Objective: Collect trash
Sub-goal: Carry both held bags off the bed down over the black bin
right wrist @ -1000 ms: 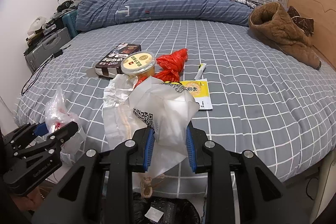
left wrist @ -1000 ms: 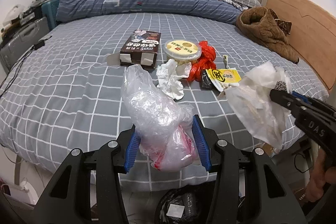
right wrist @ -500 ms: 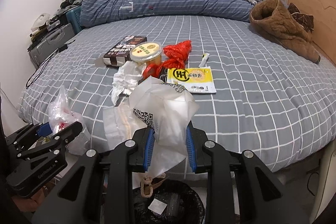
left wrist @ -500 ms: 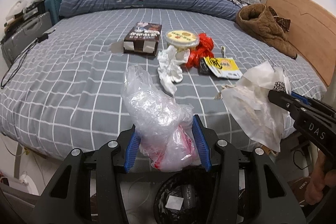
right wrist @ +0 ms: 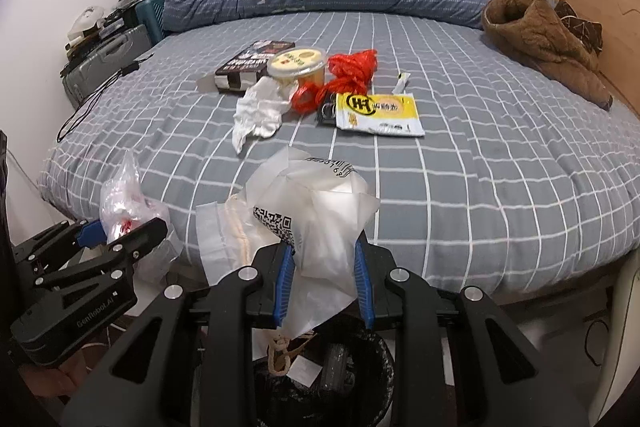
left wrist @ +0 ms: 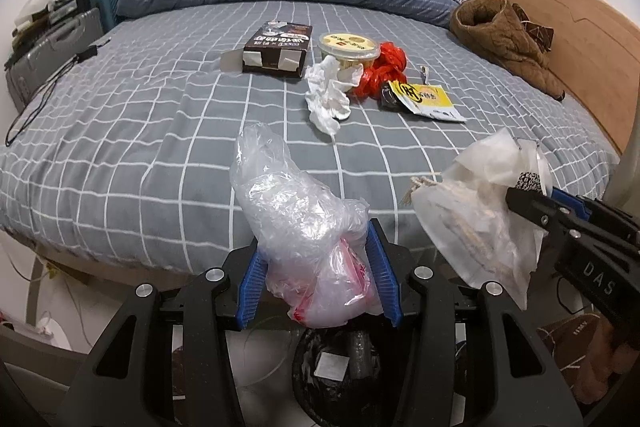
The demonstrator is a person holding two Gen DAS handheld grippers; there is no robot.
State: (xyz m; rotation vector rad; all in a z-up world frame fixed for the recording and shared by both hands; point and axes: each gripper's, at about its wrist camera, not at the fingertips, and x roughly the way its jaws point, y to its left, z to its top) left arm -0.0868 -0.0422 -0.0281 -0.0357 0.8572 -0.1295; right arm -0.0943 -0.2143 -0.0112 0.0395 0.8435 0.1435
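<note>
While the left gripper (left wrist: 318, 281) clamps a crumpled clear plastic bag (left wrist: 296, 219) and the right gripper (right wrist: 324, 281) pinches a frosted bag (right wrist: 320, 223), both hang just above the black bin (right wrist: 324, 383). Judged next: release. More litter, including a tissue (left wrist: 328, 95), remains on the bed (left wrist: 160, 131).

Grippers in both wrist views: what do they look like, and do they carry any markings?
Both are matte black two-finger tools with cut-out arms, silver round bolt heads and ribbed blue pads. The left gripper bears pale lettering that looks like "GenRobot.AI"; the right gripper shows "DAS". No cables or sleeves are visible.
</note>
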